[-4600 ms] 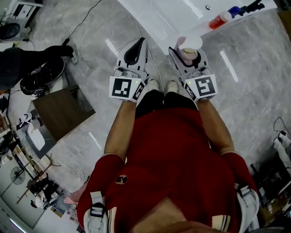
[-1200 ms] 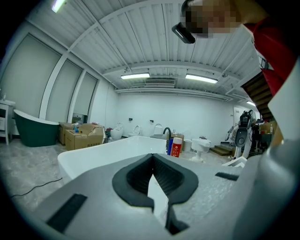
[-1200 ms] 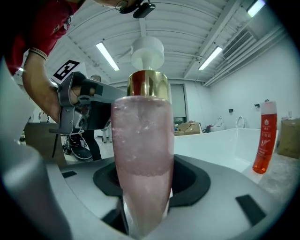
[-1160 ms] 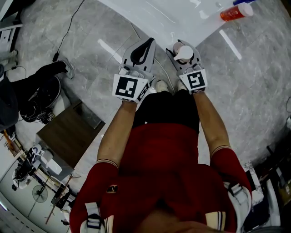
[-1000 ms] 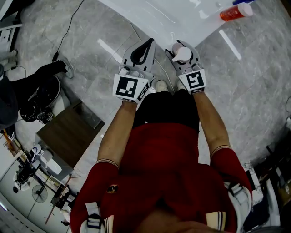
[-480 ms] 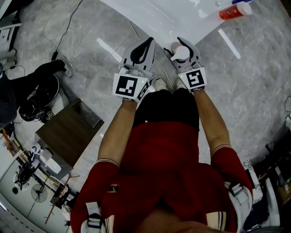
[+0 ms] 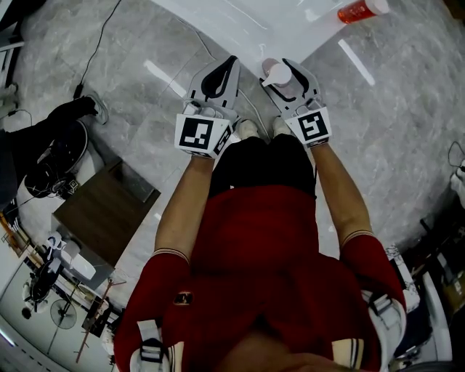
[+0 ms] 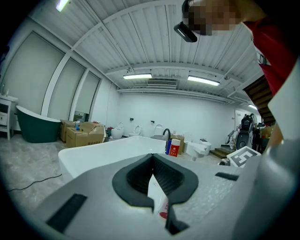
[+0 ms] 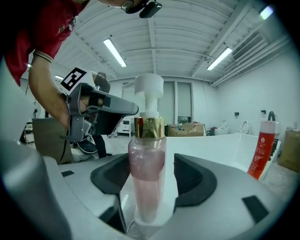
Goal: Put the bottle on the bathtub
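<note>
The right tongs (image 9: 151, 168) have just been opening and stand wide on either side of the pink pump bottle (image 9: 146, 140), pads off it. The bottle stands upright on the near rim of the white bathtub (image 7: 232, 18), so the placing looks done. The left tongs (image 8: 152, 159) are closed and empty.

Left forearm (image 7: 178, 207) and right forearm (image 7: 336, 196) reach forward side by side, bare below the red sleeves (image 7: 254, 247). Left gripper (image 7: 233, 60): pointing forward, about level, jaw tips together, nothing clamped between them; its marker cube (image 7: 202, 135) faces up. Right gripper (image 7: 277, 67): close by on the left gripper's right, tips level with it, marker cube (image 7: 311, 126) up. Its jaws have just been opening and now stand wide, with the pump bottle (image 9: 146, 164) upright between them; clear gap at the right pad (image 9: 190, 176), left pad close alongside.
</note>
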Available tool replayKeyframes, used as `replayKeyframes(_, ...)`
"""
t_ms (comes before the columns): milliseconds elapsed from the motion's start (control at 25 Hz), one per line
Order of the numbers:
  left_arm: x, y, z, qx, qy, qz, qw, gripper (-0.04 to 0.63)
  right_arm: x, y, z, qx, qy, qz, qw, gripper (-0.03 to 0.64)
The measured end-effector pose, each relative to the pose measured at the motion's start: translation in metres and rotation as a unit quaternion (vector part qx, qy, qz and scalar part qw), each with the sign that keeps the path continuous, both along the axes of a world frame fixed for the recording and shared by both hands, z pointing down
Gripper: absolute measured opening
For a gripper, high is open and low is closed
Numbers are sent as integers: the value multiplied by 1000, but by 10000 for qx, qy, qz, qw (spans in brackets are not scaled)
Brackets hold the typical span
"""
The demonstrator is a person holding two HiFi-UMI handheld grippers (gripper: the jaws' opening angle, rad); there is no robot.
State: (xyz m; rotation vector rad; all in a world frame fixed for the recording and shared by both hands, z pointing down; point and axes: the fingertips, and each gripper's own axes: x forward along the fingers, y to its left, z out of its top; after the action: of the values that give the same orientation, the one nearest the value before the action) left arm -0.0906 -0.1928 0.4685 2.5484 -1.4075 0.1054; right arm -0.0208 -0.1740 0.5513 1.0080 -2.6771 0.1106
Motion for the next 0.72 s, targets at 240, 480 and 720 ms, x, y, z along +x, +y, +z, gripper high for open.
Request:
replayKeyframes(240, -4, 12, -8, -38, -13, -102, 9999, 6, 9, 16, -21, -23, -4, -31, 10000, 267)
replayKeyframes(480, -5, 22, -22, -19, -5, -198, 9998, 6, 19, 24, -43, 9, -106, 52, 9999, 267)
replayKeyframes(720, -1, 37, -38, 5, 65, -237, 9997, 6, 24, 32, -92, -8, -554, 189, 9983, 241)
